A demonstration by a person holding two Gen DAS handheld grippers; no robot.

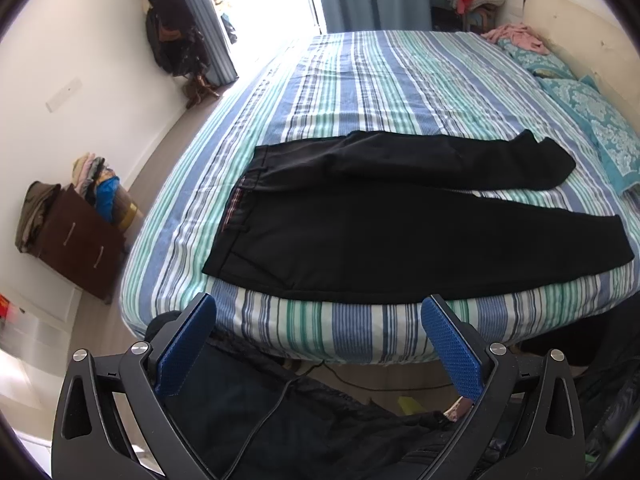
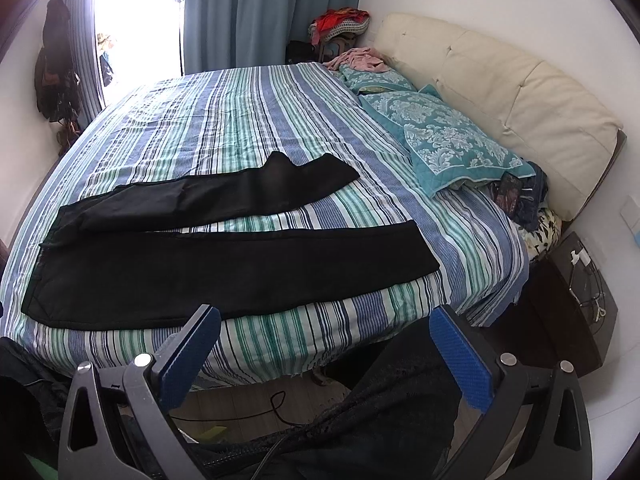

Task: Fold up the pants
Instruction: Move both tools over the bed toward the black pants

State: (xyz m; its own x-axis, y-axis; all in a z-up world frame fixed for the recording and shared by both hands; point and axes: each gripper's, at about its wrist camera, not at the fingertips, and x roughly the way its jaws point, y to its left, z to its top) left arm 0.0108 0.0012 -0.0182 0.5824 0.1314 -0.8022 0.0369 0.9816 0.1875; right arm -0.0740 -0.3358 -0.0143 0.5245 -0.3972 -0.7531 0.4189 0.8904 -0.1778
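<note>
Black pants (image 1: 360, 224) lie spread flat on the striped bed (image 1: 360, 80), near its front edge. The waistband is at the left and both legs run to the right, parted in a narrow V. The pants also show in the right wrist view (image 2: 224, 272), on the bed (image 2: 248, 120). My left gripper (image 1: 318, 308) is open and empty, held back from the bed's front edge, below the pants. My right gripper (image 2: 324, 320) is open and empty, also off the bed edge, in front of the near leg.
Teal patterned pillows (image 2: 448, 132) and a cream headboard (image 2: 520, 92) are at the right. A brown drawer unit with piled clothes (image 1: 80, 236) stands left of the bed. A dark nightstand (image 2: 572, 292) is at the right. Dark cloth and a cable (image 1: 280, 400) lie below the grippers.
</note>
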